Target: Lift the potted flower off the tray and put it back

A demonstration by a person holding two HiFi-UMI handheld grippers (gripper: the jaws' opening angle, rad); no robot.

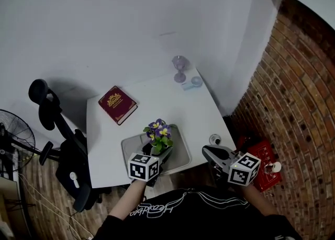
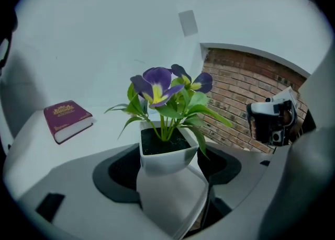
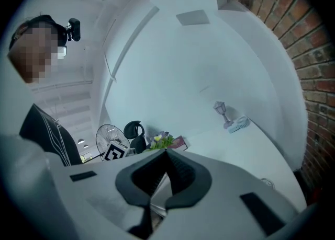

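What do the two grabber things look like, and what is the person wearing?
The left hand-held gripper and the right hand-held gripper each have a smooth grey body and two jaws lined with black ridged pads. Each carries a white cube printed with black square markers. The person wears a black top with white lines across it.
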